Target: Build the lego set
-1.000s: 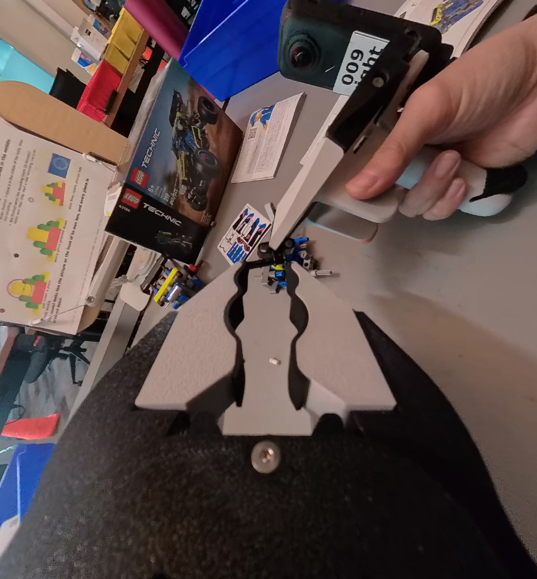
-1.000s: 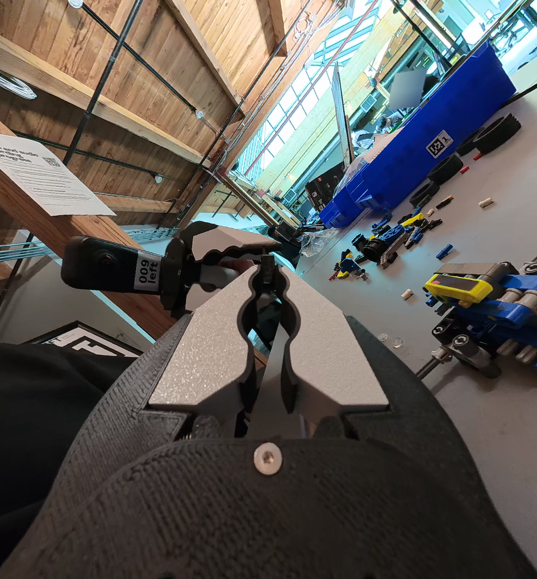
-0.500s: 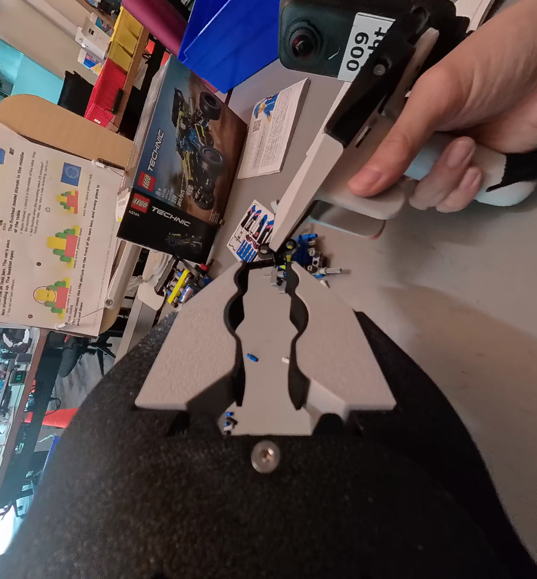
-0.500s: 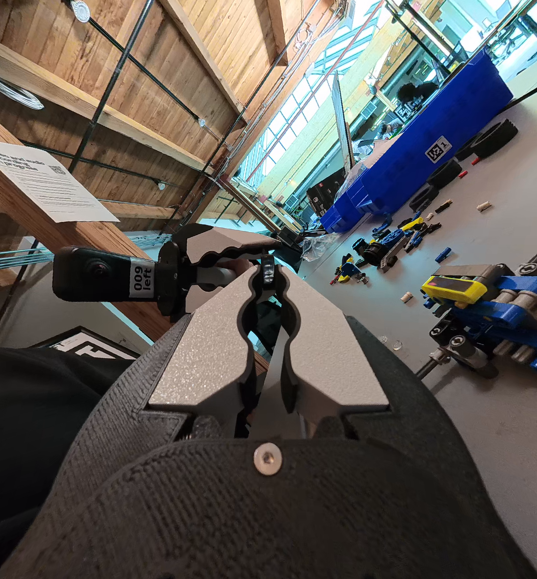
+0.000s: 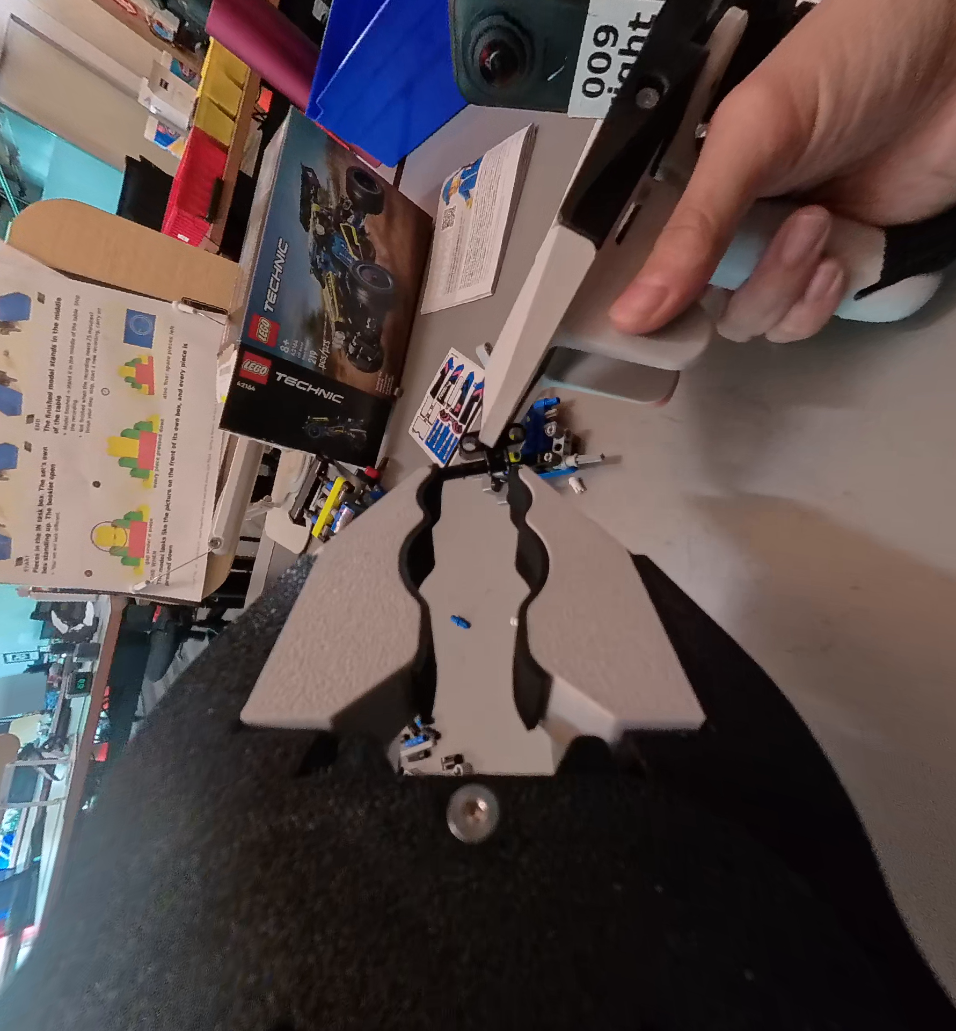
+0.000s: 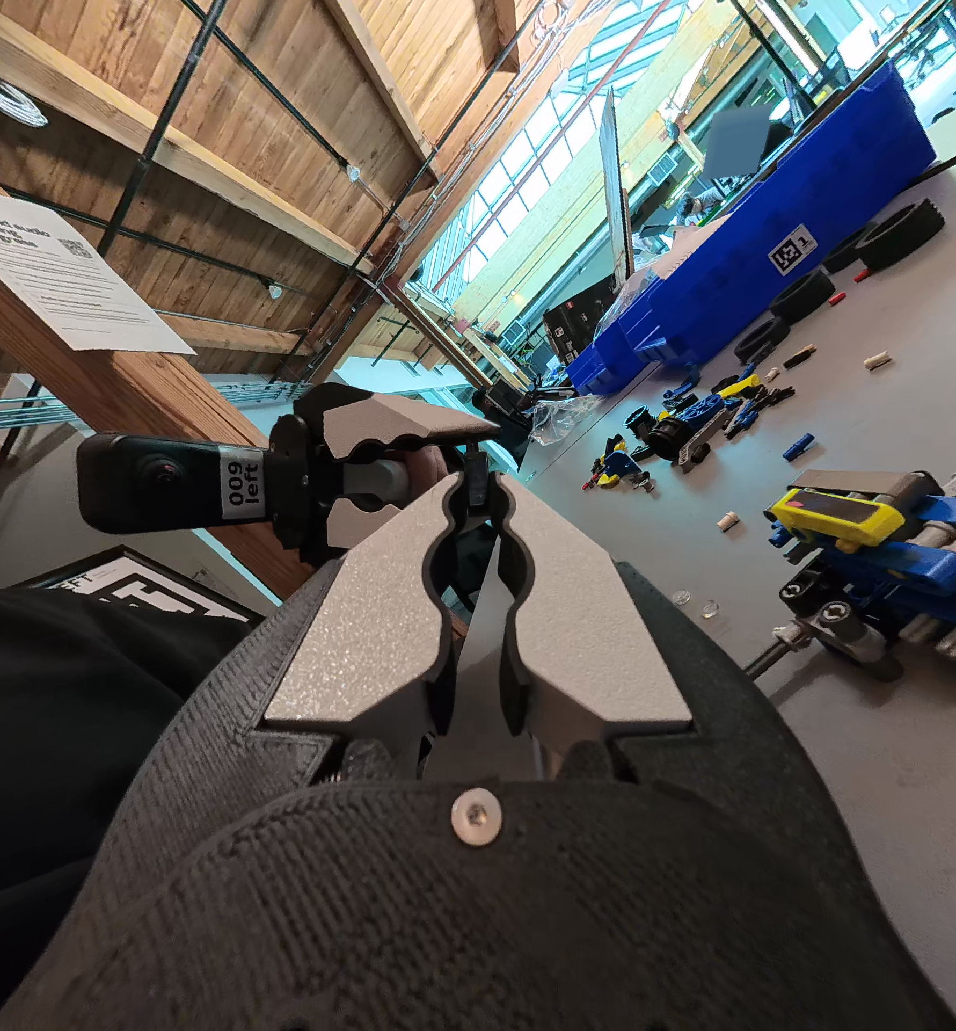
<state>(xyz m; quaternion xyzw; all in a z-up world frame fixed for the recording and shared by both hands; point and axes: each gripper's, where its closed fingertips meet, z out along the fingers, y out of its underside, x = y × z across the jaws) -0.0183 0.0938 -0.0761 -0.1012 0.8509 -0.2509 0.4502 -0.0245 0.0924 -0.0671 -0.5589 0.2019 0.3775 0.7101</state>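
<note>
My left gripper (image 5: 478,474) holds a thin black axle (image 5: 464,470) across its fingertips, above the grey table. My right gripper (image 6: 476,482) is shut on a small black Technic piece (image 6: 475,491) with round holes. The two grippers meet tip to tip, and the axle touches the black piece. The right gripper (image 5: 492,438) comes in from the upper right of the left wrist view, held by a hand (image 5: 827,167). The left gripper (image 6: 467,452) shows side-on in the right wrist view. The part-built blue, yellow and grey model (image 6: 882,569) lies on the table to the right.
The set's box (image 5: 325,312), a booklet (image 5: 481,223) and a sticker sheet (image 5: 447,407) lie behind the grippers. A blue bin (image 6: 771,268), black tyres (image 6: 905,229) and several loose parts (image 6: 687,418) are farther off. A printed sheet on a cardboard stand (image 5: 85,435) is at the left. My left and right fingertips are right by each other.
Both grippers keep their holds with tips together. The pair has drifted over the table, so a small blue pin and more loose parts now show under the left gripper.
</note>
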